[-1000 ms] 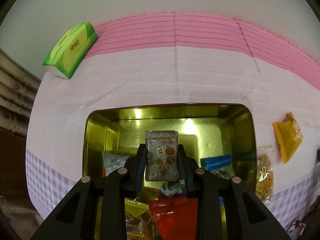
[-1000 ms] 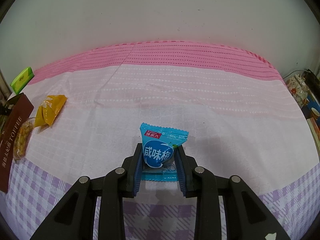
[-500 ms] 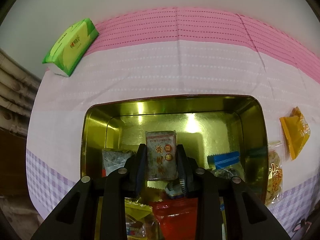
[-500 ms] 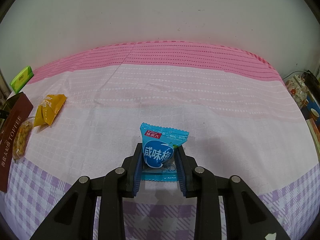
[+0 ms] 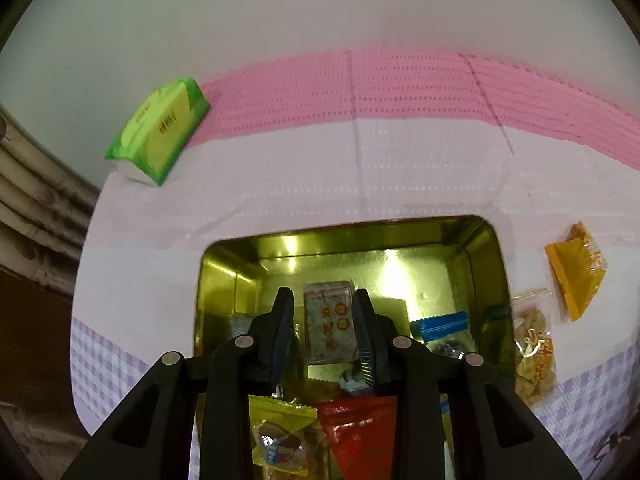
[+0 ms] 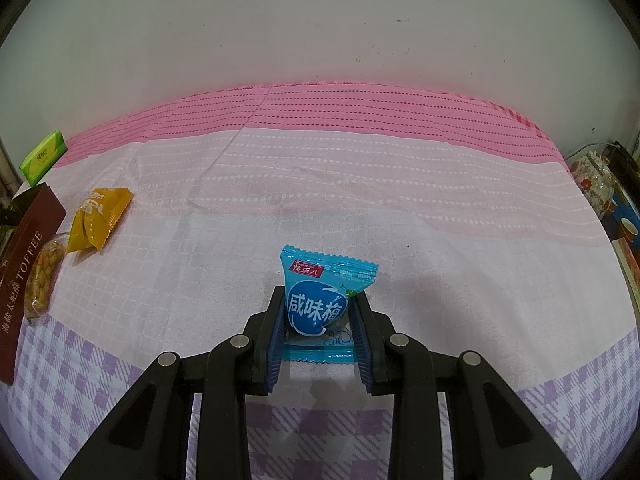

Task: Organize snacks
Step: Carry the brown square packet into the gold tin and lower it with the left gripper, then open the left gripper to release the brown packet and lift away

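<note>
Fingers (image 5: 282,320) of the left gripper (image 5: 322,294): standing narrow over an open gold tin (image 5: 492,264), having just been opening. A grey-brown packet (image 5: 330,328) is sitting upright between them, with a slim gap showing on its left side, so the pads are no longer pinching it.

Fingers (image 6: 276,332) of the right gripper (image 6: 319,294): clamping a blue packet (image 6: 320,280) by both sides, its lower edge resting on the table's pink and lilac cloth (image 6: 360,184), with bare cloth around it.

Tin contents:
- a blue-ended wrapper (image 5: 440,324) lying to the right of the grey-brown packet
- a red packet (image 5: 356,432) and a yellow-wrapped sweet (image 5: 280,432) lying at the near end, partly hidden behind the gripper frame
- a pale packet at the left, mostly hidden behind the left finger

Outside the tin:
- a clear bag of fried snack (image 5: 534,360) lying just beside the tin's right wall
- an orange packet (image 5: 576,272) lying beyond that bag
- a green tissue pack (image 5: 160,136) sitting at the far left corner, near the wall
- a brown toffee box (image 6: 28,264) showing at the left edge of the right wrist view
</note>
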`<state>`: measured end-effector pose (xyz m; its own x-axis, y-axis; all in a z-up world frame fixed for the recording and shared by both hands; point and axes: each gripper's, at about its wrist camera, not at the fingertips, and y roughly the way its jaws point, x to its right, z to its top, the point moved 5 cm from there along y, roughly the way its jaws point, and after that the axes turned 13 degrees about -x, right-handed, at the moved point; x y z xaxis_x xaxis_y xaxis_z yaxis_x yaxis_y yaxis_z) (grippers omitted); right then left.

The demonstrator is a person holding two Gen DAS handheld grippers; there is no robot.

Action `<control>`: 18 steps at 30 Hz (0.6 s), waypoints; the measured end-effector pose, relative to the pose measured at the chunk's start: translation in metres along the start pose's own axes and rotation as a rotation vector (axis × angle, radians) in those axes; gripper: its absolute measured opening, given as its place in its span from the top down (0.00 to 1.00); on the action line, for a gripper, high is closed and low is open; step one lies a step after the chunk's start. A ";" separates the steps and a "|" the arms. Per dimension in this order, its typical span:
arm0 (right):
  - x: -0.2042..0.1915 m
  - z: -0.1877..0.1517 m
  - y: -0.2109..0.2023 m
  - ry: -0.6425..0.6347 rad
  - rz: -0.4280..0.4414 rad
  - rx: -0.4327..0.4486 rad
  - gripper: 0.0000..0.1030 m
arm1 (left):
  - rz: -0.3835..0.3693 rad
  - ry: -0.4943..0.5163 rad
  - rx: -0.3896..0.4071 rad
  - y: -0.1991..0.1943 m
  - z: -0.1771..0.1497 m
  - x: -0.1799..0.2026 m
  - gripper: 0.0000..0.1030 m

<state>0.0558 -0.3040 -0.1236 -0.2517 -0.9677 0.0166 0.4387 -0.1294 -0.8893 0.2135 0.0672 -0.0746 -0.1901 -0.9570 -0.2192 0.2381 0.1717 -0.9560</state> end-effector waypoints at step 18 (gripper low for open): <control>0.002 0.006 0.003 0.014 -0.022 -0.079 0.74 | 0.041 -0.094 0.166 -0.046 -0.057 -0.045 0.54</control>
<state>0.0619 -0.3072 -0.1230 -0.2726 -0.9616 0.0307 0.3640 -0.1326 -0.9219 0.1569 0.1157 -0.0322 -0.0887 -0.9690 -0.2306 0.3987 0.1776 -0.8997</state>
